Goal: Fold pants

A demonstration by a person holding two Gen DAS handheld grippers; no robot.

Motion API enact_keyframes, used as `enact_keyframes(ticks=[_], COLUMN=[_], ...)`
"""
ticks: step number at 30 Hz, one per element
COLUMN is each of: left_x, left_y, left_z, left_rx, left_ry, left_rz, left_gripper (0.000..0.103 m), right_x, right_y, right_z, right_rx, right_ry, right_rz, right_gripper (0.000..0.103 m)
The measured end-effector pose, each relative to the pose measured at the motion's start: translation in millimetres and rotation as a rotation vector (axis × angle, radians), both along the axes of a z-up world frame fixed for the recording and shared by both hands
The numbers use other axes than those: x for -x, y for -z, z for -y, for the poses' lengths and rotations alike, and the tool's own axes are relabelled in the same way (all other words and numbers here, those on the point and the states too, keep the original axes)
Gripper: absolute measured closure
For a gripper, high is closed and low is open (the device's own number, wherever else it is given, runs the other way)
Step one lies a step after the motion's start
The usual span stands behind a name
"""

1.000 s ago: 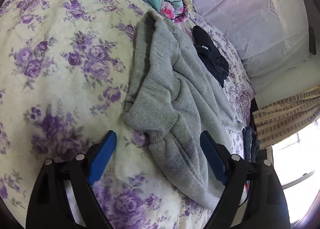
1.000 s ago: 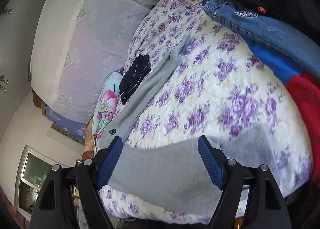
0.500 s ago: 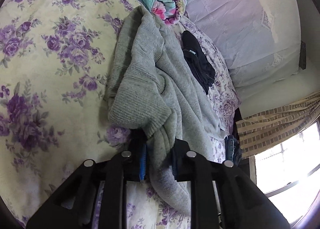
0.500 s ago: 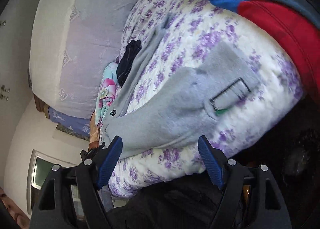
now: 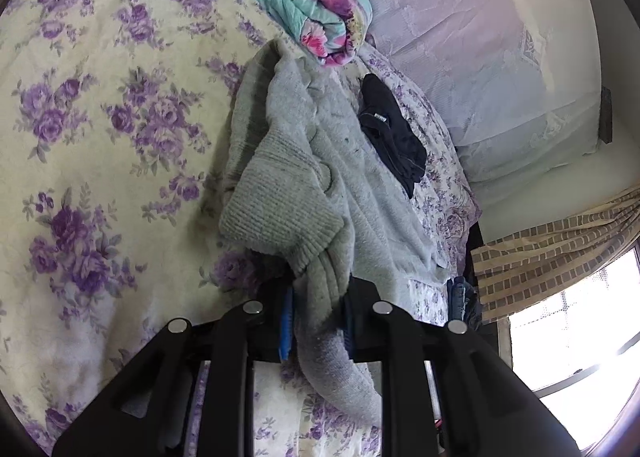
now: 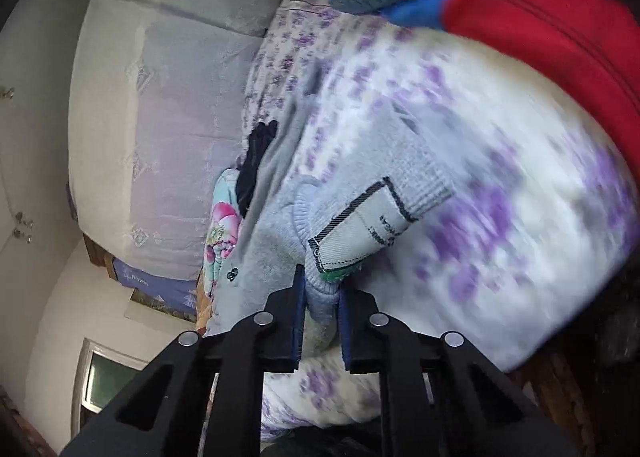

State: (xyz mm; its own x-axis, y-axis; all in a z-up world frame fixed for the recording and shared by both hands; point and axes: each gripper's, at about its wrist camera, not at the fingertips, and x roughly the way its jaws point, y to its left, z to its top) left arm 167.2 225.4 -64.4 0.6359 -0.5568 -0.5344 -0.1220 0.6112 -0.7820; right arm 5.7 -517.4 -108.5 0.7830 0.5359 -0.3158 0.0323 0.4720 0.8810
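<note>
On the left wrist view, a floral bedsheet (image 5: 100,129) is seen at the left, and the grey pants (image 5: 304,185) are spread across it toward a rolled quilt (image 5: 316,13). A ribbed cuff of the pants is clamped between the blue pads of the left gripper (image 5: 316,317). A dark garment (image 5: 392,137) is laid just beside the pants, with a curtain (image 5: 560,257) at the right edge. On the right wrist view, the other end of the pants (image 6: 360,217) is pinched by the right gripper (image 6: 320,321), whose jaws have just been closing on it; red clothing (image 6: 540,37) is piled at the right.
</note>
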Motion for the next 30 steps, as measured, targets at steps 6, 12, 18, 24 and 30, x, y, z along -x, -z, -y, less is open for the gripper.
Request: enact_keyframes(ticks=[6,12,18,24,30], left_x=[2,24,57,81,97], left_y=[-71,-71,18,43,9], left_z=[-9,-14,-26,-36,-28], left_rx=[-0.022,-0.029,0.078,0.138,-0.079], left_ry=[-0.057,-0.067,-0.083,-0.101,-0.101], left_rz=[0.122,0.121,-0.043,-0.035,0.002], left_gripper=[0.085,0.085,0.085,0.085,0.084], right_x=[-106,-146,-114,-83,-53], right_y=[-115,-102,14,15,5], right_z=[-1,14,30,28,45], right_rx=[0.068,0.083,-0.032,0.032,0.116], right_ry=[-0.088,-0.090,-0.069,-0.095,-0.030], right_rz=[0.191,0.103,-0.193,-0.214,-0.275], right_gripper=[0.089,0.089,0.089,0.088,0.075])
